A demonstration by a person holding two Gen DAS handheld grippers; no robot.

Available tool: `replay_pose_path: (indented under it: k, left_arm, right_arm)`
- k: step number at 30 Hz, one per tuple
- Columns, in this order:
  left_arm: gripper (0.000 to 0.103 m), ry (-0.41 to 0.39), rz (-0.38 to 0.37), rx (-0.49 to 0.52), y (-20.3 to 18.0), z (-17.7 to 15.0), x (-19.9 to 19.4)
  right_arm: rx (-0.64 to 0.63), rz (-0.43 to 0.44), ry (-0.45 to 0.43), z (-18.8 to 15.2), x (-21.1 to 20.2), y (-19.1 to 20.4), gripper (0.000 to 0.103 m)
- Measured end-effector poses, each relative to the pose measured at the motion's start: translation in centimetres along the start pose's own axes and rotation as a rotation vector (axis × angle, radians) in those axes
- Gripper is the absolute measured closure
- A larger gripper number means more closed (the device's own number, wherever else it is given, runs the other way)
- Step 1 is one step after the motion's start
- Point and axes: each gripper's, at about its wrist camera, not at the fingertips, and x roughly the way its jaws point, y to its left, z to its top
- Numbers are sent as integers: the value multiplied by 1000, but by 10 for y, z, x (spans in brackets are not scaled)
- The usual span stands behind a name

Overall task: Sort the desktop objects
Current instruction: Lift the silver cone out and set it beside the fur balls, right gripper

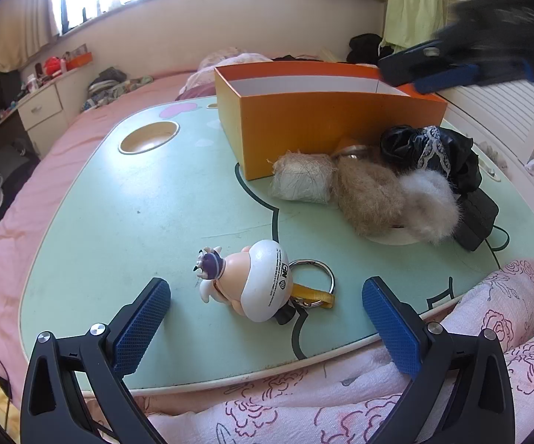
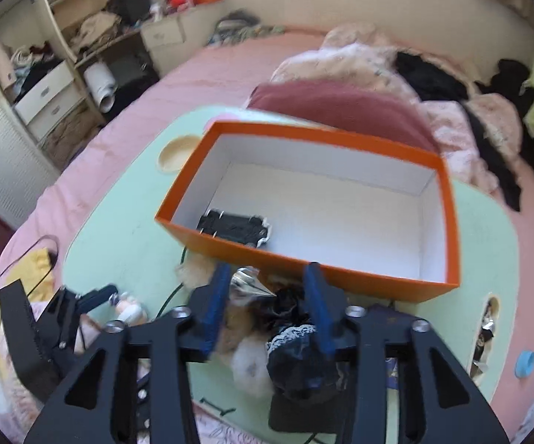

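Left fingers (image 1: pixel 267 318) flank figurine (image 1: pixel 252 281) (untouched); box (image 1: pixel 326 137) behind.

Orange box (image 2: pixel 259 255) with white inside, mint-green table (image 1: pixel 156 199), pink rose-patterned quilt (image 1: pixel 489 333), blue-padded fingers (image 1: pixel 141 327).

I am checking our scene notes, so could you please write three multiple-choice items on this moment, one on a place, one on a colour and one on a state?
1. Where does the black lace-edged cloth piece lie?
A. inside the orange cardboard box
B. in the round cup recess
C. on the pink bedsheet

2. What colour is the strap on the pink-and-white figurine keychain?
A. green
B. yellow
C. red

3. How does the left gripper stand?
A. shut on the keychain
B. open, pads either side of the keychain
C. shut, empty

Answers: 1 A, it rests on the box's white floor near one corner. 2 B, a yellow strap hangs from the metal ring. 3 B, both blue pads stand clear of the figurine.
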Motion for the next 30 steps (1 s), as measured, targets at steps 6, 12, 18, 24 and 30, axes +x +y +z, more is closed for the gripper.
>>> replay_pose_path:
  k: [6,12,18,24,30]
  left_arm:
    - [1,1,0,1,0,0,0]
    - [0,1,1,0,0,1,0]
    - [0,3,2,0,0,1,-2]
    - [0,2,2,0,0,1,-2]
    - [0,2,2,0,0,1,-2]
  right_arm:
    - [1,-76,-90,-59,-21,2,40]
    - [26,-179,-44,-136,-14,-12,40]
    - [72,-197,-40,-141,-4,-30,3]
    - [69,-198,-46,-133,-12,-29,1]
    - [64,-193,-53,-130,-16,-33,0]
